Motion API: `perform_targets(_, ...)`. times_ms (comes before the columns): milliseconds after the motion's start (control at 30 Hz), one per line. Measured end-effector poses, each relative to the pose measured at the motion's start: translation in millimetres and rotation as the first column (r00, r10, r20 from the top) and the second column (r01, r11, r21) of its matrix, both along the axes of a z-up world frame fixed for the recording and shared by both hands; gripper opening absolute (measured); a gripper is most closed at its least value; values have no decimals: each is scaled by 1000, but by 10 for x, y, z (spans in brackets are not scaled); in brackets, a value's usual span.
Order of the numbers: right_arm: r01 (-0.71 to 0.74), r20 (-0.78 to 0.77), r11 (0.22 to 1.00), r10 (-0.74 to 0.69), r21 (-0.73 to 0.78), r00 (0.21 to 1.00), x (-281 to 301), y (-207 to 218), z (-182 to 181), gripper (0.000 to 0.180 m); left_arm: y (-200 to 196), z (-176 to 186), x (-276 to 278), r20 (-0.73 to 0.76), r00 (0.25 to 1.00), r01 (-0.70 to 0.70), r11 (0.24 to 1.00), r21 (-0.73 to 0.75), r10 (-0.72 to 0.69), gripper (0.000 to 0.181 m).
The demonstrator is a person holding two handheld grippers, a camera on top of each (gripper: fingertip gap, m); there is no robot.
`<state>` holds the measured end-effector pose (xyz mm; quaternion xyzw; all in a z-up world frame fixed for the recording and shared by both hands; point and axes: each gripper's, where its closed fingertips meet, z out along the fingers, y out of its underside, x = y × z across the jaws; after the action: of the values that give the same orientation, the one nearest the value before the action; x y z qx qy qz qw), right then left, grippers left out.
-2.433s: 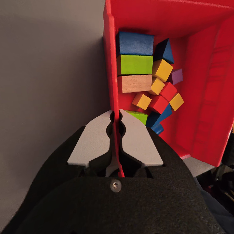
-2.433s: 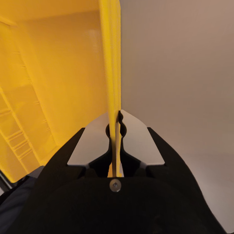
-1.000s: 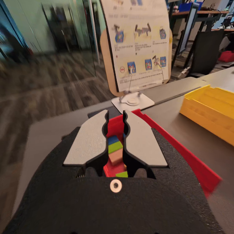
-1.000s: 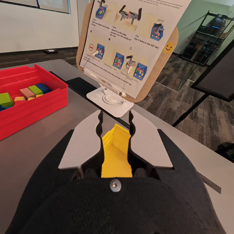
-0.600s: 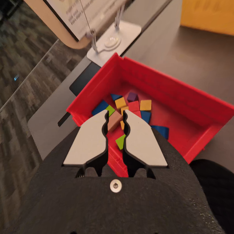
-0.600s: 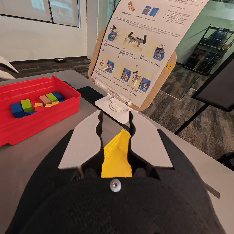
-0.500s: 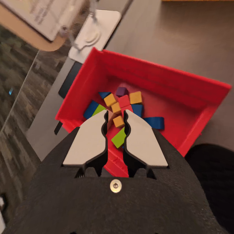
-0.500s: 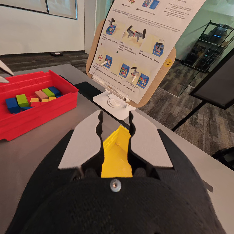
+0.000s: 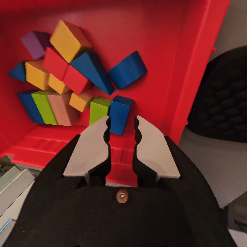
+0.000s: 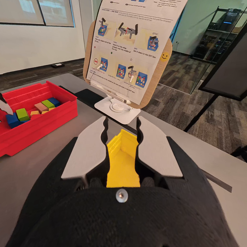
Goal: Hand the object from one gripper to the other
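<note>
A red bin (image 9: 153,33) holds several coloured wooden blocks. My left gripper (image 9: 121,118) is open and empty, pointing down into the bin, its tips just above an upright blue block (image 9: 119,113) with a green block (image 9: 98,109) beside it. The red bin (image 10: 44,127) also shows at the left of the right wrist view, with a left fingertip (image 10: 5,107) by the blue block (image 10: 12,120). My right gripper (image 10: 121,119) is open and empty, held above a yellow bin (image 10: 123,153) on the grey table.
An instruction sheet on a wooden board with a white stand (image 10: 128,56) stands at the table's far edge behind a black mat (image 10: 89,96). A black padded object (image 9: 220,96) lies right of the red bin. Floor lies beyond the table edge on the right.
My left gripper has dropped down into the red bin and opened wider over the blue block. My right gripper has stayed over the yellow bin, open.
</note>
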<state>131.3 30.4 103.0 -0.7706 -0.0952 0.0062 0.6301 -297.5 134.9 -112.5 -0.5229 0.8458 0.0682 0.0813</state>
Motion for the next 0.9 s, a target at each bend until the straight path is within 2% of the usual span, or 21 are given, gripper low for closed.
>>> perform_targets(133, -1, -37, 1000, 1, 4, 999, 55, -30, 10, 42, 93, -140, -76, -83, 996, 22, 999, 50, -17, 34)
perform_targets(400, -7, -25, 1000, 7, -4, 1000, 40, -9, -8, 42, 136, -193, -56, -69, 998, 3, 999, 48, 0, 33)
perform_targets(900, -36, 26, 998, 37, -50, 999, -75, 54, -101, 42, 139, -317, -117, -141, 989, 41, 999, 34, -36, 36)
